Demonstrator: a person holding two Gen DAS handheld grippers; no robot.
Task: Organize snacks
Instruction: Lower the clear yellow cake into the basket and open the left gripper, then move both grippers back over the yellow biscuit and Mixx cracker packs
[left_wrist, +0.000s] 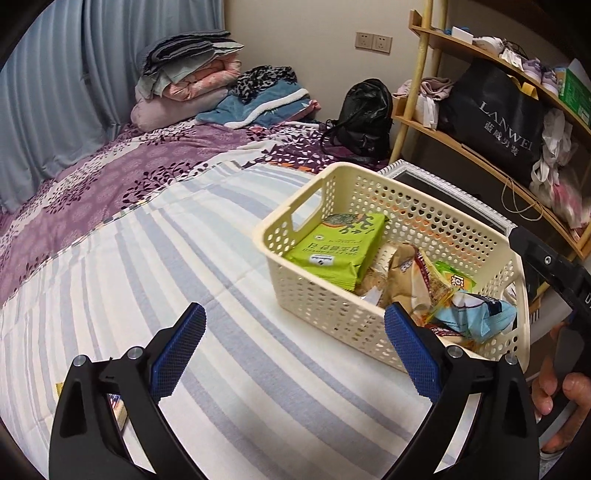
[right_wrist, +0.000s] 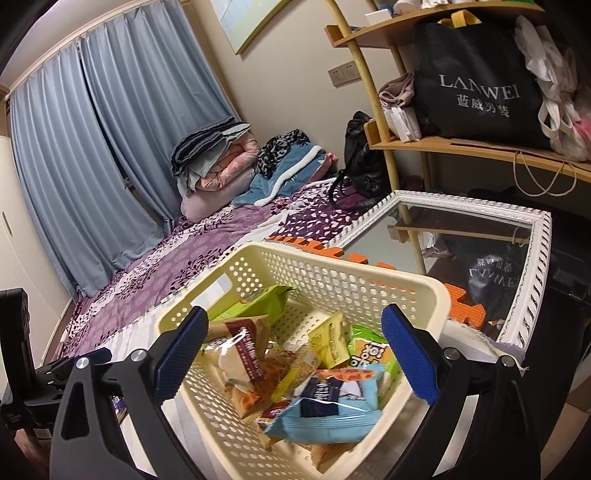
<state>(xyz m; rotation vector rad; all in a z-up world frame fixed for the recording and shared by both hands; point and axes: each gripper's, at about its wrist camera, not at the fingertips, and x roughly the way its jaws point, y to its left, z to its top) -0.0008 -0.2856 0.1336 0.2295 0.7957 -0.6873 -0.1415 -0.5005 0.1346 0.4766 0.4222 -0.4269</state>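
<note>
A cream perforated basket stands on the striped bed sheet and holds several snack packs: a green pack, a beige bag and a light blue bag. My left gripper is open and empty, over the sheet just left of the basket. A small snack pack lies on the sheet under its left finger. My right gripper is open and empty, hovering over the basket; the light blue bag and green pack lie below it.
A white-framed mirror and orange foam mats lie beyond the basket. A wooden shelf with a black bag stands at the right. Folded blankets and a black backpack sit at the bed's far end.
</note>
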